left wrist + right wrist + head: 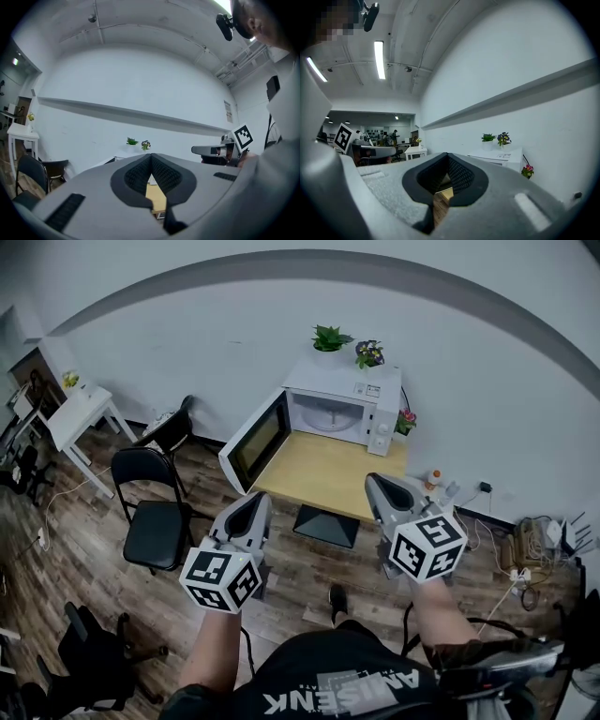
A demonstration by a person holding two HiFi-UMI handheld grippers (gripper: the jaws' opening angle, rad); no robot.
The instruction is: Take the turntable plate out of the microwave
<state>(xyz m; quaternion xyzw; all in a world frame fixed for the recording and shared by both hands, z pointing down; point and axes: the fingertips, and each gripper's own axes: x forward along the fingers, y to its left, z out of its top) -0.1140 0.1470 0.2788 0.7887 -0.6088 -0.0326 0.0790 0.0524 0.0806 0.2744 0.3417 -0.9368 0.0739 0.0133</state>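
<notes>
Left gripper (257,502) and right gripper (376,483): both clamped fully together, holding nothing, well short of the table (319,476). Turntable plate (326,420): lying flat inside the microwave (345,401) at the table's far edge, door (255,440) swung wide to the left. Probably glass: stiff, fairly heavy, slick, breakable. Best pinched at the front rim, lifted slightly, then drawn out level.

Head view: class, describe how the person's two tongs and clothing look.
Left tongs and right tongs are grey, tapering shells with dark ribbed pads. Each carries a white cube with black square markers. The person wears a black shirt with white lettering.
</notes>
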